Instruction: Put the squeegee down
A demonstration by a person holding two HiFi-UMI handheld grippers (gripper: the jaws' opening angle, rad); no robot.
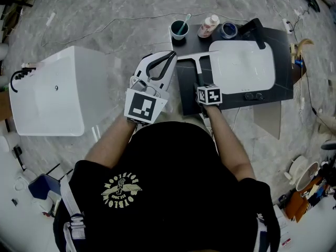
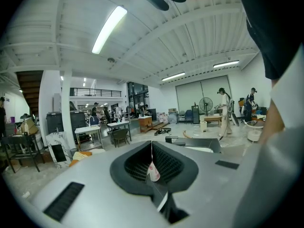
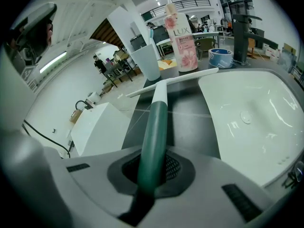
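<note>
The right gripper (image 3: pixel 151 172) is clamped on the squeegee (image 3: pixel 158 113) by its green handle, the blade low over the dark counter (image 3: pixel 190 122) beside the basin (image 3: pixel 251 122). It should lie flat before the jaws let go.

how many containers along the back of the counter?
3: a cup at the left, a pink bottle in the middle, a blue tin at the right. None looks hidden.
</note>
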